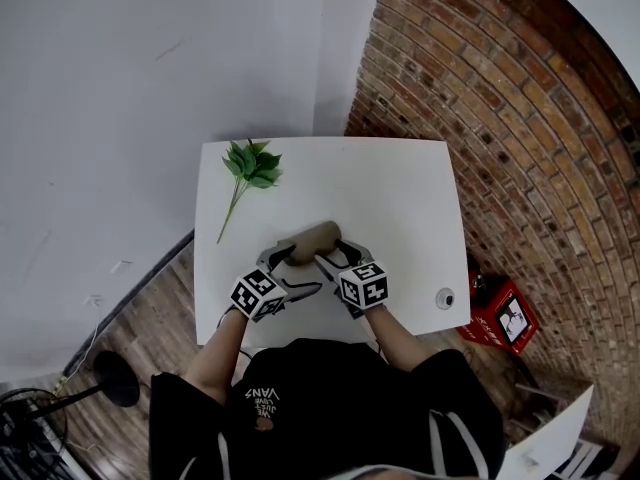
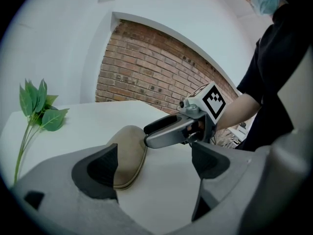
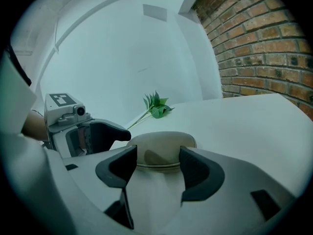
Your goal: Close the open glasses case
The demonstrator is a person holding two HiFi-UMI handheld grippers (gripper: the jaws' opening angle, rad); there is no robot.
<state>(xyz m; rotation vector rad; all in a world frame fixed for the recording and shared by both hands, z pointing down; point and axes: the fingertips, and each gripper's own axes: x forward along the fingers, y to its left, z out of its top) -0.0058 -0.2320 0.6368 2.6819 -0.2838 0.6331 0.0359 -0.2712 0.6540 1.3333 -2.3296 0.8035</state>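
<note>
We see the tan glasses case (image 1: 315, 236) lying on the white desk (image 1: 400, 188), toward the near half and close to the person. Its lid is down on its base, with only a thin seam showing around the edge.

The right gripper (image 1: 330, 258) points at one end of the case. Its fingers (image 3: 198, 173) are released and spread wide. The rounded end of the case sits just beyond them, and neither pad presses on it.

The left gripper (image 1: 285, 258) comes in at the other end. Its fingers (image 2: 100, 173) are also released and wide apart. The case lies just past the left one, and we cannot tell whether they touch.

Farther back on the desk lies a green leafy sprig (image 1: 250, 168), well apart from the case. A brick wall (image 1: 500, 118) runs along the desk's right side, with a red box (image 1: 497, 313) on the floor beside it.
</note>
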